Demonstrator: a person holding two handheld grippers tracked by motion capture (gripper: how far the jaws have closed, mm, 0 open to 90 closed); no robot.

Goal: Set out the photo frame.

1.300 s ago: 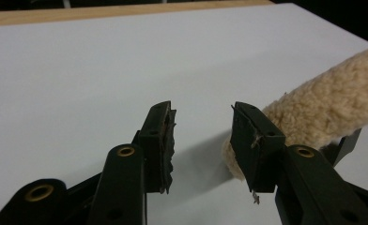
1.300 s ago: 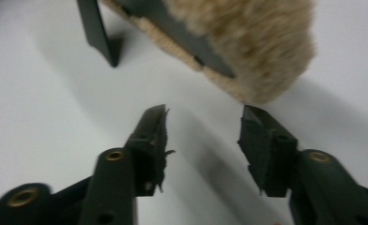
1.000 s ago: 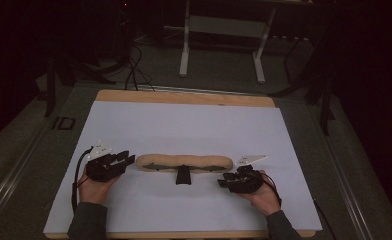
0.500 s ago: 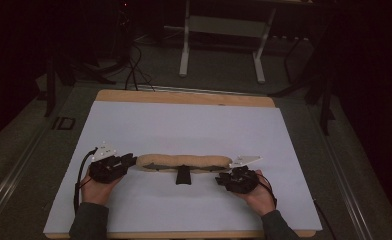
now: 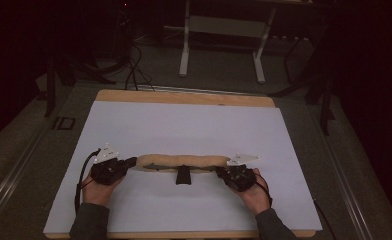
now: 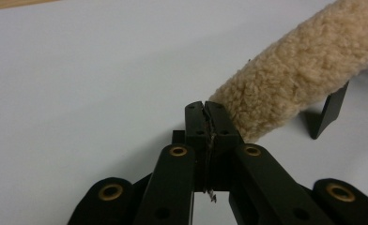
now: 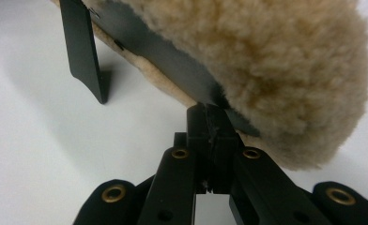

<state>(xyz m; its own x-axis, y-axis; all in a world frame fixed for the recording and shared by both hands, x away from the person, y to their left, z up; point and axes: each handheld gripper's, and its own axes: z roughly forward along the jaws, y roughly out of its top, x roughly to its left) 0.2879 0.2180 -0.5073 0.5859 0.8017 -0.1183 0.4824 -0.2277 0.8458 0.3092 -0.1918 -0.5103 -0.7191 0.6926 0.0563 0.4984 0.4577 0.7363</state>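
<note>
A long tan fleece cover (image 5: pixel 179 161) lies across the white sheet (image 5: pixel 184 125), with a black tab (image 5: pixel 183 176) sticking out at its middle. My left gripper (image 5: pixel 131 162) lies at the cover's left end. Its jaws have just been closing and now stand shut, with a thin pale edge pinched in the seam (image 6: pixel 204 107) right beside the fleece (image 6: pixel 290 79). My right gripper (image 5: pixel 219 171) is at the right end. It too has just closed, and its tips (image 7: pixel 209 110) are shut on the black strip (image 7: pixel 172 56) along the underside of the fleece (image 7: pixel 266 56).
The white sheet covers a wooden board (image 5: pixel 184 97) with bare white surface beyond the cover. Behind the table stand metal frame legs (image 5: pixel 221 45), and cables (image 5: pixel 131 70) lie on a dark floor.
Both grippers' jaws have closed at the two ends of the fleece cover. The hands and the cover have stayed nearly where they were.
</note>
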